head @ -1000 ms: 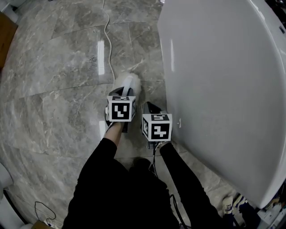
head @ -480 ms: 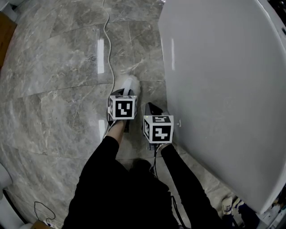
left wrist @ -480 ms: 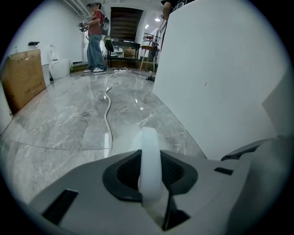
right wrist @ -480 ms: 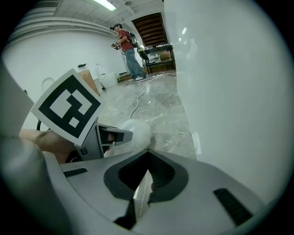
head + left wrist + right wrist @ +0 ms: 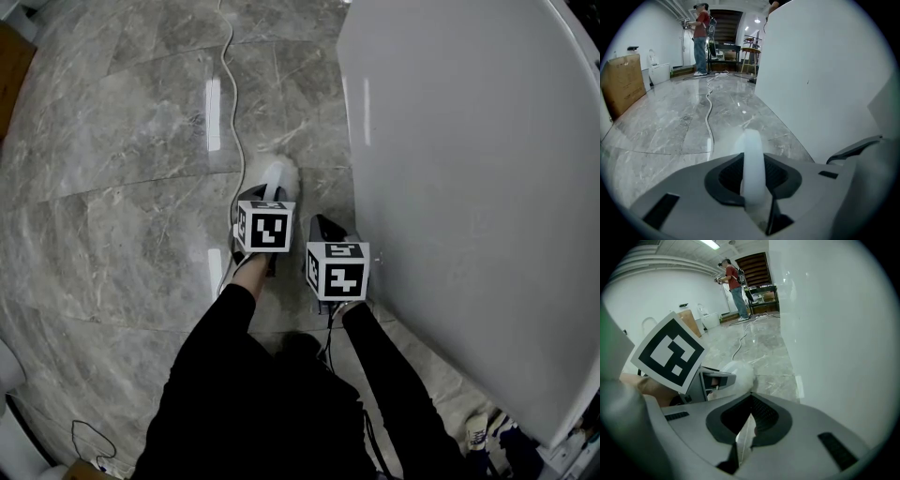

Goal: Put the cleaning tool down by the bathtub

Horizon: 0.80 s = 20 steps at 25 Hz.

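The cleaning tool is white, with a fluffy head (image 5: 279,175) that hangs just above the grey marble floor (image 5: 131,187). Its pale handle (image 5: 753,159) runs back between the jaws of my left gripper (image 5: 265,199), which is shut on it. In the right gripper view the fluffy head (image 5: 738,373) shows ahead and to the left. The bathtub's tall white side (image 5: 469,187) stands a short way to the tool's right. My right gripper (image 5: 326,228) hovers beside that wall, its jaws (image 5: 747,425) together with nothing in them.
A white cable (image 5: 228,75) snakes across the floor ahead. A cardboard box (image 5: 621,82) and a toilet (image 5: 658,72) stand by the left wall, and a person (image 5: 701,40) stands far back. Shoes (image 5: 487,431) lie by the tub's near end.
Both grippers have drifted a little toward the tub's side. The tool is still in the left gripper and the right jaws stay together.
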### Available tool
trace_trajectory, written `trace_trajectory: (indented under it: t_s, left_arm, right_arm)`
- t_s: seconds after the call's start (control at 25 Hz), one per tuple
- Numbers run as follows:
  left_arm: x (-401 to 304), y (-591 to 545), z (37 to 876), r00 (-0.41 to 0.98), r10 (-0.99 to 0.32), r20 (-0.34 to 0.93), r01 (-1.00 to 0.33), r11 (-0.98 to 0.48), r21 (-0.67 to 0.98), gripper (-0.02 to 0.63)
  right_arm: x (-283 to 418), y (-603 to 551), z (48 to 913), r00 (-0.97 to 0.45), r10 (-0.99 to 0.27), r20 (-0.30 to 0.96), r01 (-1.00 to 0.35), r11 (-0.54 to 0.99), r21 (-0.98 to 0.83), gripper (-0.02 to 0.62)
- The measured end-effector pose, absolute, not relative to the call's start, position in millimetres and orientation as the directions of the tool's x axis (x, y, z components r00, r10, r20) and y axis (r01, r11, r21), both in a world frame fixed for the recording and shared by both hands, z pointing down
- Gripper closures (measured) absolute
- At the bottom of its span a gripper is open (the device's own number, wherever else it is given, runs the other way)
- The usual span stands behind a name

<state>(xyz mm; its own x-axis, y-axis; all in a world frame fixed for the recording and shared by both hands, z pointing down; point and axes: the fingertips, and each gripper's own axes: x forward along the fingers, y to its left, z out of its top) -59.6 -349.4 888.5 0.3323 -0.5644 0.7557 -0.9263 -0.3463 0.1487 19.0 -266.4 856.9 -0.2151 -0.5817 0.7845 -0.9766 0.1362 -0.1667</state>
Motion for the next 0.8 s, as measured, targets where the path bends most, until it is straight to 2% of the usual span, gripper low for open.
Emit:
trace_trajectory:
  t_s: [0.4, 0.8]
  left_arm:
    - [-57, -349, 874, 0.369, -0.580, 0.726, -0.909, -0.389, 0.152, 0.491]
    - [-63, -344, 816, 0.440, -0.621, 0.649, -0.877, -0.454, 0.161, 0.479]
  right_arm:
    - [15, -270, 846, -0.205, -0.598, 0.775, -0.979, 0.141, -0.150, 0.596]
    - [12, -272, 818, -0.198, -0.632, 0.749, -0.980, 0.153, -0.130, 0.597]
